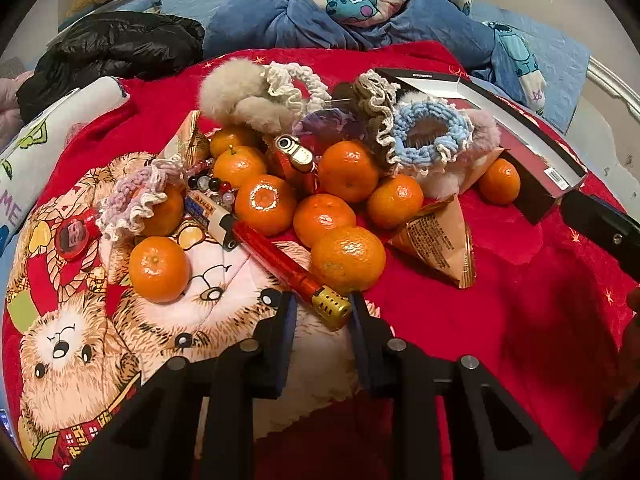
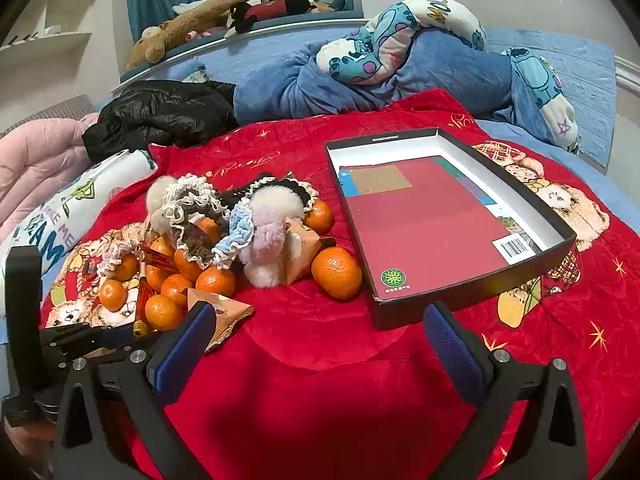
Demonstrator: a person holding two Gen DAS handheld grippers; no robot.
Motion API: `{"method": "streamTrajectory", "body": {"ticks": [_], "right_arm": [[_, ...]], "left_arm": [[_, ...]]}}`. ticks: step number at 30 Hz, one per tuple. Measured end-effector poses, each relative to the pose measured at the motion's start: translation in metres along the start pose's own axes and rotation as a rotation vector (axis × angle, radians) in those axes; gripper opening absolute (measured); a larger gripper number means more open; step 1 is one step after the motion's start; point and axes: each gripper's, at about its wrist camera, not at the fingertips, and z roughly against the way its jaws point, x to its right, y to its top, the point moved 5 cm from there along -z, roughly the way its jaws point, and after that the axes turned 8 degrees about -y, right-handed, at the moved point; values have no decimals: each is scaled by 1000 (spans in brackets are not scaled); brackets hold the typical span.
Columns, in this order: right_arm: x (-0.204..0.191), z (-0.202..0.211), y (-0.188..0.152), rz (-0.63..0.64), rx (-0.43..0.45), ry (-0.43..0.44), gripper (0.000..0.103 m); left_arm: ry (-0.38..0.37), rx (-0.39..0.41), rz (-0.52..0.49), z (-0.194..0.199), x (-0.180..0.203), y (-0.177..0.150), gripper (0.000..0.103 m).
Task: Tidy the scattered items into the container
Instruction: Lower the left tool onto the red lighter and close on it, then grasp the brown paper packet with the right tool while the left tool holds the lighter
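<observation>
A heap of scattered items lies on the red blanket (image 1: 520,300): several tangerines (image 1: 348,258), crocheted and furry scrunchies (image 1: 432,132), a bead bracelet (image 1: 212,186), lighters and paper snack packets (image 1: 440,240). My left gripper (image 1: 322,310) is shut on the gold-capped end of a long red lighter (image 1: 280,256), which lies slantwise between the pads. The container, a shallow black box (image 2: 472,280) with white inner walls and a red sheet inside, sits right of the heap. My right gripper (image 2: 320,328) hovers open over bare blanket in front of the box, with nothing between its fingers.
A black jacket (image 2: 160,116), a rolled printed towel (image 2: 80,204) and a blue quilt with plush toys (image 2: 400,48) lie beyond the heap. A pink quilt (image 2: 36,160) is at far left. Bare red blanket (image 2: 320,400) stretches before the box.
</observation>
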Motion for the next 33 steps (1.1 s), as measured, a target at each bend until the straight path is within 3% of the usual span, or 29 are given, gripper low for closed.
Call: {"method": "streamTrajectory", "body": {"ticks": [14, 29, 33], "right_arm": [[-29, 1, -2, 47, 8, 12, 103], [-51, -4, -5, 87, -2, 27, 103], [-53, -9, -4, 74, -12, 23, 103]], "left_arm": [[-46, 24, 53, 19, -20, -10, 16], [24, 51, 46, 15, -20, -20, 14], [3, 65, 56, 14, -23, -22, 15]]}}
